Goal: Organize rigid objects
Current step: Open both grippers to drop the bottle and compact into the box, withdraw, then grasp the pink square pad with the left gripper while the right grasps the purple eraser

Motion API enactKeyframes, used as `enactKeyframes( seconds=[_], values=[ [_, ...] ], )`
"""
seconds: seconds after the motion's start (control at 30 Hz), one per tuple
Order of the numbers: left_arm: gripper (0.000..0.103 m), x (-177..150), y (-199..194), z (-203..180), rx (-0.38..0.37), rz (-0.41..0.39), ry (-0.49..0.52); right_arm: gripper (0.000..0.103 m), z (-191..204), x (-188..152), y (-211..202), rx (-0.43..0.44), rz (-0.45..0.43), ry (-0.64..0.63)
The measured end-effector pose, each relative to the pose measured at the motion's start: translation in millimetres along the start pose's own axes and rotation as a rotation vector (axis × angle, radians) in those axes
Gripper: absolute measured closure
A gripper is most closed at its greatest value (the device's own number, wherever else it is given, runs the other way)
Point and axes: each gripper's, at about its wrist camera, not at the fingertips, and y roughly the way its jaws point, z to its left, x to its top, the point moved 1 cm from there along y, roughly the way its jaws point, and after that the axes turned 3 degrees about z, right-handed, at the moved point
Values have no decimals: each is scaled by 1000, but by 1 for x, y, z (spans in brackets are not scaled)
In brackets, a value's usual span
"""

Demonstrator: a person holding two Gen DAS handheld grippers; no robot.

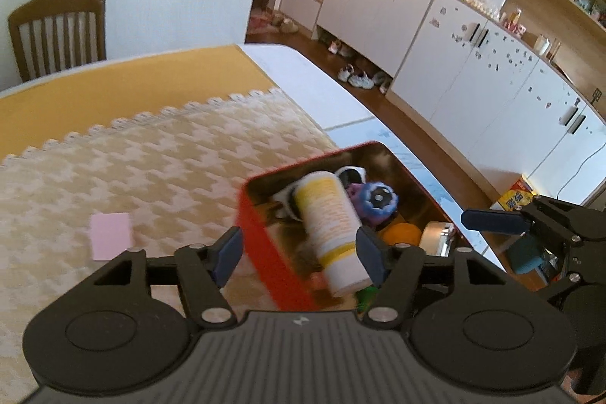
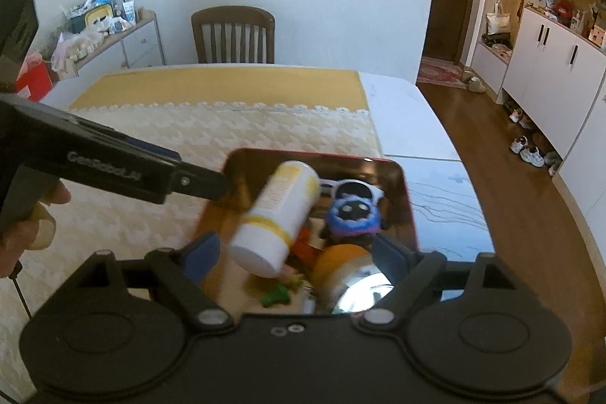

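A red tin box (image 1: 261, 237) (image 2: 411, 210) stands on the table's right side, holding several things. A white and yellow bottle (image 1: 329, 226) (image 2: 278, 216) is blurred and tilted over the box; whether it rests on the other things I cannot tell. Under it are a blue round toy (image 1: 377, 201) (image 2: 354, 216), an orange object (image 1: 401, 233) (image 2: 337, 262), a silver lid (image 1: 435, 237) (image 2: 363, 292) and a small green piece (image 2: 276, 296). My left gripper (image 1: 301, 254) is open, its fingers astride the box's near wall and the bottle. My right gripper (image 2: 293, 254) is open above the box, empty.
A pink sticky pad (image 1: 111, 240) lies on the cream patterned cloth (image 1: 132, 169) left of the box. A wooden chair (image 2: 233, 34) stands at the table's far side. White cabinets (image 1: 473, 70) line the right wall. The left gripper's arm (image 2: 113, 163) reaches in beside the box.
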Motion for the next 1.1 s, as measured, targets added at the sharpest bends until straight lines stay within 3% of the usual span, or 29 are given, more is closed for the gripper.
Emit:
enactKeyframes(
  seconds=[0.2, 0.3, 0.57, 0.87, 1.1],
  values=[
    [37, -9, -24, 33, 26, -30, 4, 8, 28, 9, 1, 16, -23, 5],
    [28, -13, -31, 51, 34, -39, -5, 6, 42, 14, 5, 28, -19, 21],
    [20, -22, -39, 94, 87, -63, -23, 2, 75, 27, 17, 40, -20, 33],
    [20, -24, -17, 130, 159, -74, -73, 1, 107, 32, 39, 29, 19, 6],
    [20, -19, 12, 137, 155, -53, -62, 1, 128, 29, 66, 32, 56, -34]
  ],
)
